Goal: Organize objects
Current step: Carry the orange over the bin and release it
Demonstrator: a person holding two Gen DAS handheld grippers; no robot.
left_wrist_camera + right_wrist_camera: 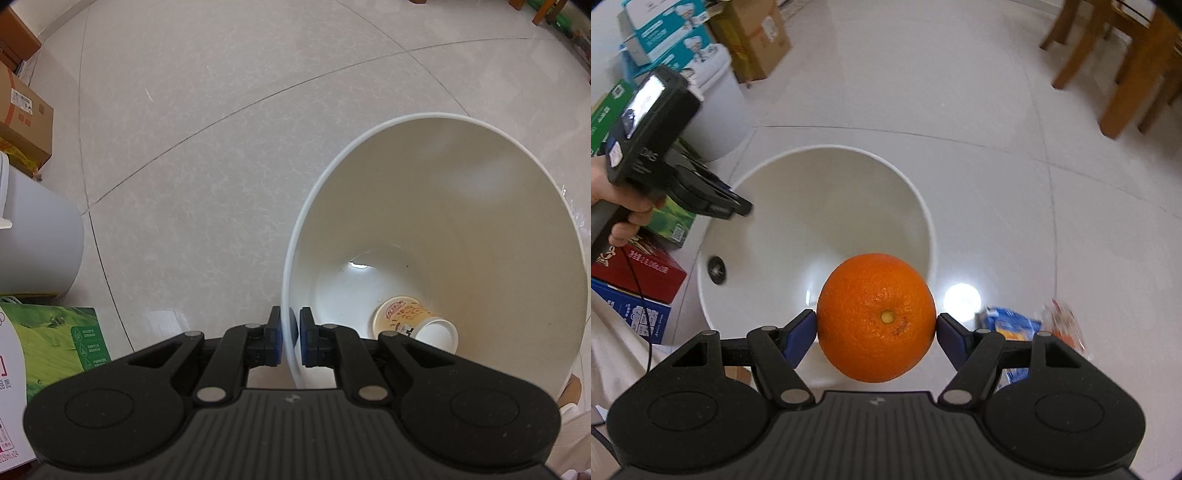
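My left gripper (pixel 291 338) is shut on the near rim of a white bin (pixel 480 206), one finger inside and one outside. A printed paper cup (pixel 413 325) lies on its side at the bin's bottom. In the right wrist view my right gripper (pixel 876 328) is shut on an orange (pixel 876 317) and holds it above the near side of the white bin (pixel 820 206). The left gripper (pixel 738 206) shows there at the bin's left rim, held by a hand.
Cardboard boxes (pixel 22 110) and a second white bin (pixel 37 236) stand at the left. A green carton (pixel 55 343) is close by. Snack packets (pixel 1015 325) lie on the tiled floor at the right. Wooden chair legs (pixel 1126 74) stand far right.
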